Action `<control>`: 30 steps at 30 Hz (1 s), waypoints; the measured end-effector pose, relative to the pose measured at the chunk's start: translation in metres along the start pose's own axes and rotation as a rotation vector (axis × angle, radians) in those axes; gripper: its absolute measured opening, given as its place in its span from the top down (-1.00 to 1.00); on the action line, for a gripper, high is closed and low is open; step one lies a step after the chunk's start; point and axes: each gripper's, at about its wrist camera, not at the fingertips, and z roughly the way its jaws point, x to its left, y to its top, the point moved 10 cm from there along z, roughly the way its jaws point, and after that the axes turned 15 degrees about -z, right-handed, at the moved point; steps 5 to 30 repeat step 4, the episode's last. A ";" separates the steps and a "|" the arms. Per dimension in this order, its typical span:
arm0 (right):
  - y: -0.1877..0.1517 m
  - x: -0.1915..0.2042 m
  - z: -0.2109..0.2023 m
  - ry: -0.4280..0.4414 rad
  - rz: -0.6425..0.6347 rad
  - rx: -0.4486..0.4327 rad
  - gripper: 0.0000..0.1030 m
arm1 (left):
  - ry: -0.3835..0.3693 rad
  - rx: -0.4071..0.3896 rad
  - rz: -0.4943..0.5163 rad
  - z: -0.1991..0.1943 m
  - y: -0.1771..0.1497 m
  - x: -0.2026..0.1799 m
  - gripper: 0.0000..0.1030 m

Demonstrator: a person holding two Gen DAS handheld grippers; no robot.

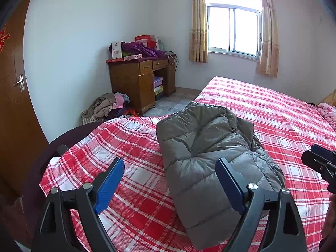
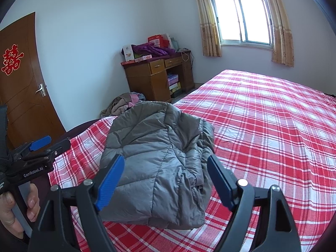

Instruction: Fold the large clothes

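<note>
On the bed (image 2: 273, 115), jacket (image 2: 159, 157) folded.

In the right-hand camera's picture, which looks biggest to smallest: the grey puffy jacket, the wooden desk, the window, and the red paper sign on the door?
1. Grey jacket, though it lies nearest the camera
2. Window and desk: too alike to rank
3. Red sign
</note>
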 end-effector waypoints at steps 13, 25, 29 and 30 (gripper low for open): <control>-0.004 -0.001 0.002 0.000 0.005 0.009 -0.62 | 0.005 0.004 0.006 0.003 -0.002 0.000 -0.73; -0.004 -0.001 0.002 0.000 0.005 0.009 -0.62 | 0.005 0.004 0.006 0.003 -0.002 0.000 -0.73; -0.004 -0.001 0.002 0.000 0.005 0.009 -0.62 | 0.005 0.004 0.006 0.003 -0.002 0.000 -0.73; -0.004 -0.001 0.002 0.000 0.005 0.009 -0.62 | 0.005 0.004 0.006 0.003 -0.002 0.000 -0.73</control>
